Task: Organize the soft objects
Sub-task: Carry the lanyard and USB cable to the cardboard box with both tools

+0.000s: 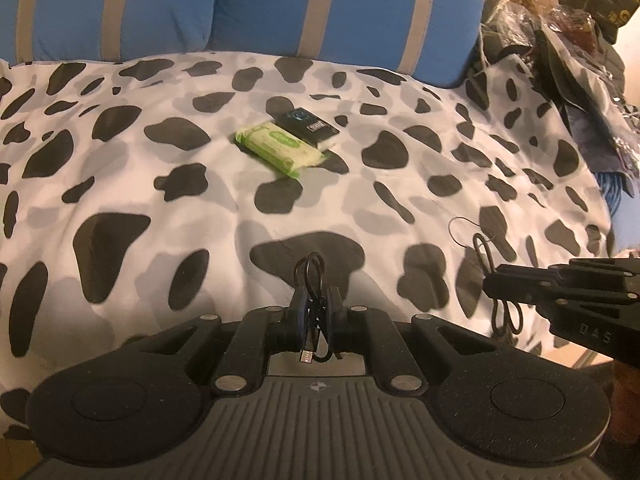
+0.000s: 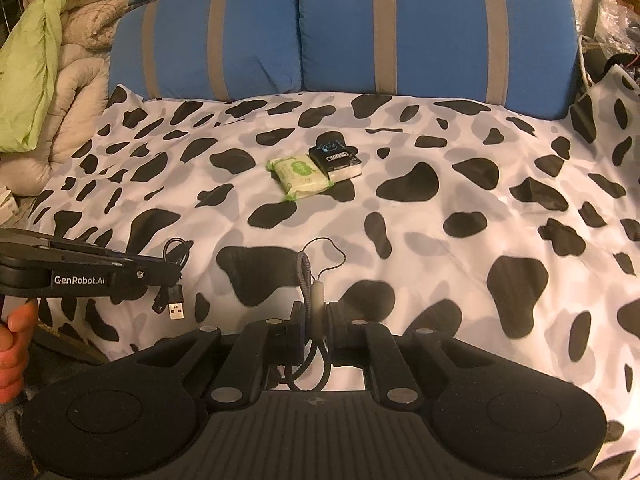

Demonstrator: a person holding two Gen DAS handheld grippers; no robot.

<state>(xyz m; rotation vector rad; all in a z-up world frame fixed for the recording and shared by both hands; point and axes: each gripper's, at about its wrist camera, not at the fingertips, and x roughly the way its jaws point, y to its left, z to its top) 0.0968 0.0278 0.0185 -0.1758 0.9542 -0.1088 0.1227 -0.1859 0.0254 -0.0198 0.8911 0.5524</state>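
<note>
Left wrist view showed the left tongs (image 1: 316, 304) clamped on a coiled black USB cable (image 1: 312, 276), its loop sticking up above the tips and a plug hanging below them. In the right wrist view the right tongs (image 2: 316, 312) were pinched together on a grey lanyard (image 2: 306, 280) with a thin black cord loop at its top end. Both bundles hung just above the cow-print bed cover (image 2: 440, 248), close to the near edge of the bed and side by side.

Near the middle of the bed, well apart from both tongs, a green pack of wipes (image 1: 278, 148) lay touching a black box (image 1: 308, 126); two blue pillows (image 2: 400, 28) stood along the far edge.

From where I stood, this looked like the carrying step: each hand had its soft, floppy item picked up and none yet set down. I judged the next move called for bringing both over toward the pack and the box, lowering until the cords rested on the cover, then letting go so the coils stayed together.
</note>
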